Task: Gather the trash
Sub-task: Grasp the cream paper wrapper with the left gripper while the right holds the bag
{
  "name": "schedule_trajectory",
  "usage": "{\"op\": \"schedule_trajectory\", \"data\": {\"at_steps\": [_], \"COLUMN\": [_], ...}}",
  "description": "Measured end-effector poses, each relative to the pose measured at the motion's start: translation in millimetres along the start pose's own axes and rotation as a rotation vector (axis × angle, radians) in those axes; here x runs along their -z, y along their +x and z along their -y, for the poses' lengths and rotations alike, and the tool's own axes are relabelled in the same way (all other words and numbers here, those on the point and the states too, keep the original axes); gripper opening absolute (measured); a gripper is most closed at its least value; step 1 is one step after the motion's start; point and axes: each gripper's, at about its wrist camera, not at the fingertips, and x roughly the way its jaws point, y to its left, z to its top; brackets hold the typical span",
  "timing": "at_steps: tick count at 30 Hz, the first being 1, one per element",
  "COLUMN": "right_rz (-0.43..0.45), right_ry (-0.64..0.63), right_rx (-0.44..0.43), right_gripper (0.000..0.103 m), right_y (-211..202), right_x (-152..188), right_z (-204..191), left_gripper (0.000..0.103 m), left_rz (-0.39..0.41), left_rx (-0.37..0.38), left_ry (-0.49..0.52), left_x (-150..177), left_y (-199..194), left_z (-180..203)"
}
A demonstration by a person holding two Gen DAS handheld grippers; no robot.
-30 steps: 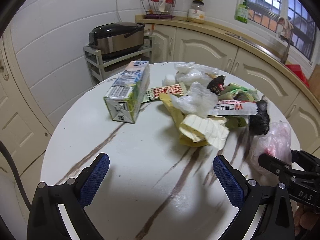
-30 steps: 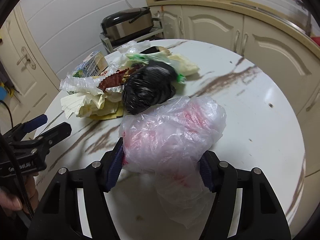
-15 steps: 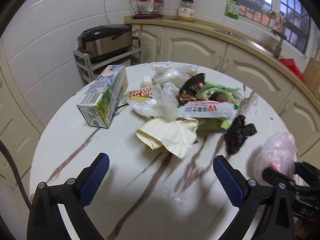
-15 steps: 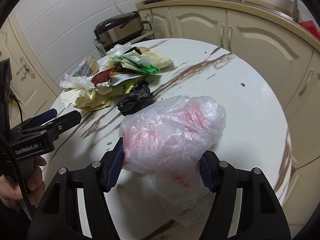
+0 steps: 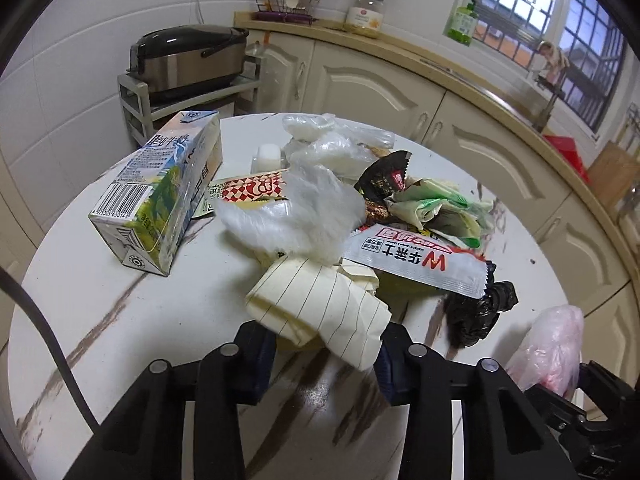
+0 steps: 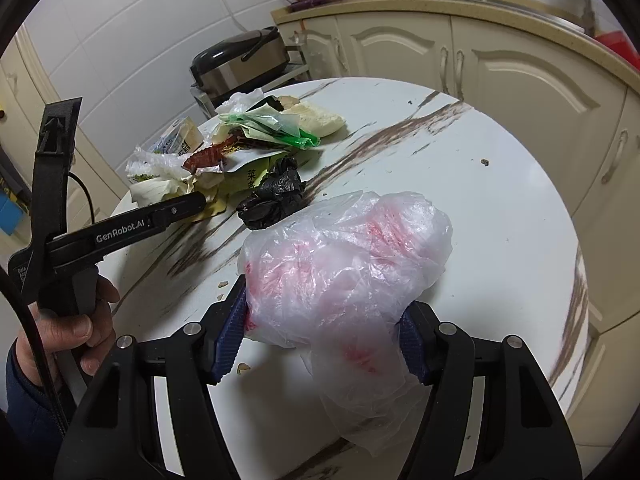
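**Operator:** Report the work surface first.

**Inspector:** The round marble-pattern table [image 5: 100, 320] carries one heap of rubbish toward its far side. The largest item is a milk carton [image 5: 160, 196] lying on its side at the left of the heap. Beside it lie a white crumpled plastic bag [image 5: 296, 216], a white sachet with red lettering [image 5: 416, 260], green wrappers [image 5: 432, 204] and a crumpled black bag [image 5: 476, 312] at the right edge of the heap.

**Operator:** What has changed at the left gripper?

**Inspector:** One second ago the left gripper [image 5: 324, 344] stood wide open over bare tabletop, short of the heap. It has since advanced to the near edge of the heap, and its jaws have just been closing. They now stand narrow, with the lined cream paper wad [image 5: 320, 304] between them. The wad bulges over both pads, so contact appears made.

**Operator:** And the right gripper?

**Inspector:** The right gripper [image 6: 324, 332] shows no change. Its jaws are at medium width, clamped on the pink-tinted plastic bag [image 6: 344, 264], which hangs above the near table edge, as before.

**Operator:** Consequence for the task?

**Inspector:** In my judgement, pickup of the paper wad has begun; transfer into the held bag is the likely next step. Most of the heap remains to be collected. The wad is loose and springy, so a partial grip may slip on lifting.
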Motion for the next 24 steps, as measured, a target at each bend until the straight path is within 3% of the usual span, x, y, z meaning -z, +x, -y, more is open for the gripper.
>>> {"op": "schedule_trajectory", "data": {"at_steps": [7,9,10,12,13,15,24], "right_rz": [-0.002,-0.004,-0.004,-0.005,-0.005,-0.008,-0.011], "right_ry": [-0.001,-0.005,-0.006,-0.009,-0.009,-0.012,-0.019], "right_rx": [-0.001,0.000,-0.001,0.001,0.001,0.003,0.003], "right_gripper": [0.064,0.064,0.064,0.064,0.064,0.064,0.064], "right_y": [0.0,0.1,-0.1,-0.1,-0.1,0.0,0.7], "right_x": [0.4,0.8,0.8,0.7,0.3,0.1,-1.9], "right_z": [0.7,-0.4,-0.7,-1.7,-2.2,-2.9,-5.5], "left_gripper": [0.010,0.012,0.018,0.052,0.080,0.100,0.099], "left_rz": [0.022,0.015,0.016,0.014,0.019,0.052,0.072], "left_rx": [0.032,0.013,0.003,-0.025,-0.047,-0.080,-0.072], "left_ry": [0.015,0.002,-0.008,-0.008,-0.007,0.000,0.053], "left_x": [0.8,1.1,0.4,-0.6,-2.0,-3.4,-8.4], "left_y": [2.7,1.7,3.0,3.2,3.3,0.0,4.0], "left_z": [-12.8,-17.5,-20.3,-19.8,-19.4,-17.3,7.4]}}
